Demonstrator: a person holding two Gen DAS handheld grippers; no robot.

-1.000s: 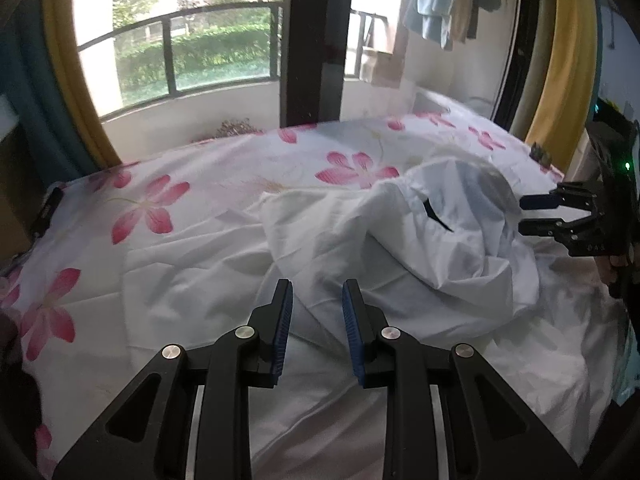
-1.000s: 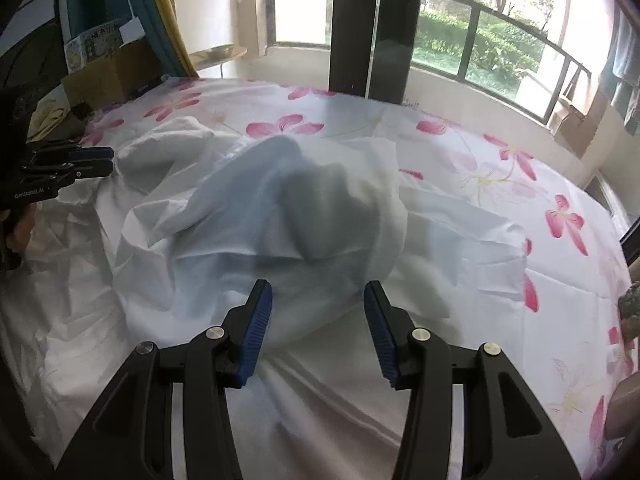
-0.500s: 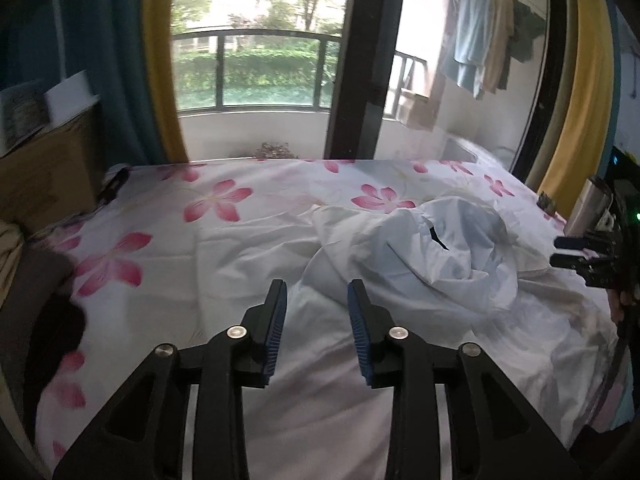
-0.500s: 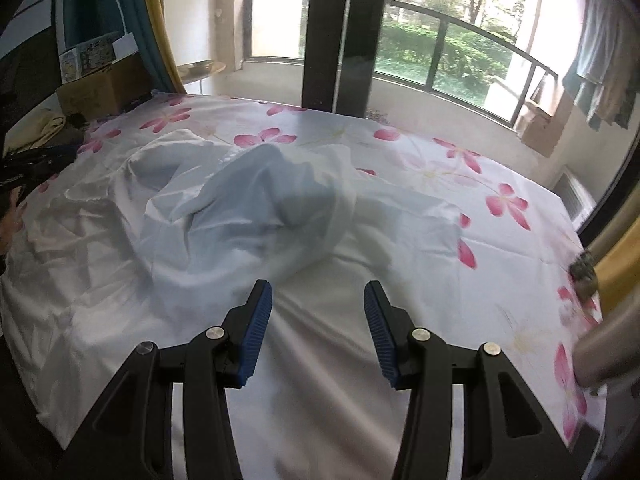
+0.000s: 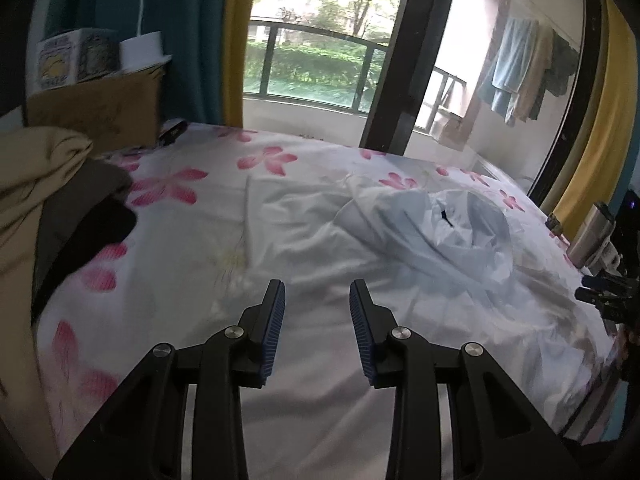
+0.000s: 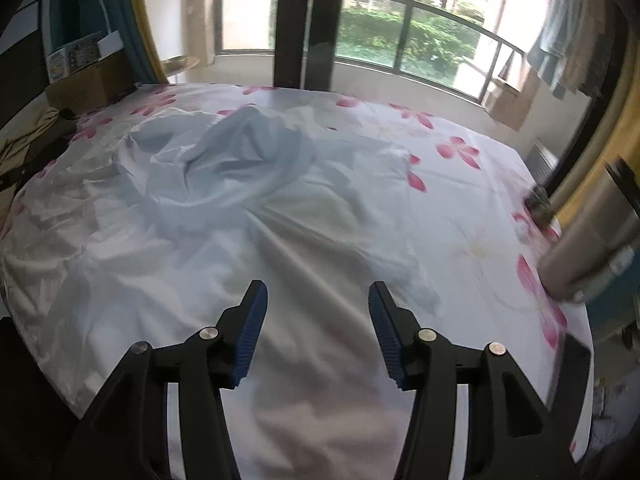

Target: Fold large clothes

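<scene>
A large white garment lies crumpled in a heap on the bed, on a white sheet with pink flowers. It also shows in the right wrist view, bunched at the middle left. My left gripper is open and empty, held above the sheet, short of the garment's near edge. My right gripper is open wide and empty above the garment's near, flatter part. The right gripper also shows at the far right of the left wrist view.
A pile of tan and dark clothes lies at the bed's left side, with cardboard boxes behind. A steel flask stands at the bed's right edge. A window and balcony rail are beyond the bed.
Both grippers have pulled back and away from the garment, which now looks farther off. The left view has swung left, bringing the clothes pile into sight. Both stay open.
</scene>
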